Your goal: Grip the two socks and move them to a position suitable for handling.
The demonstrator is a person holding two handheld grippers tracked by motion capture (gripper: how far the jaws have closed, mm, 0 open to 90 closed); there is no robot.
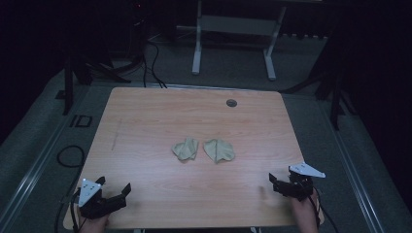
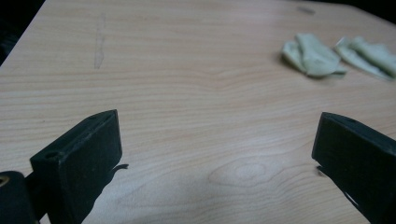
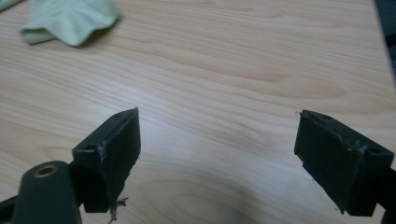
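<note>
Two crumpled pale green cloths lie side by side at the middle of the wooden table point(image 1: 145, 121), the left cloth point(image 1: 186, 149) and the right cloth point(image 1: 219, 150) almost touching. My left gripper point(image 1: 114, 185) rests near the front left corner, open, with bare wood between its jaws point(image 2: 217, 140). Both cloths point(image 2: 313, 55) point(image 2: 371, 51) lie far ahead to its right. Near the front right edge, my right gripper point(image 1: 282, 180) is also open and holds nothing point(image 3: 217, 135). One cloth point(image 3: 70, 18) sits at the upper left of the right gripper view.
A small dark round grommet point(image 1: 231, 102) is set into the table's far side. Beyond the table stands a white frame on two legs point(image 1: 197, 53). Black cables point(image 1: 68, 155) lie on the grey floor at the left.
</note>
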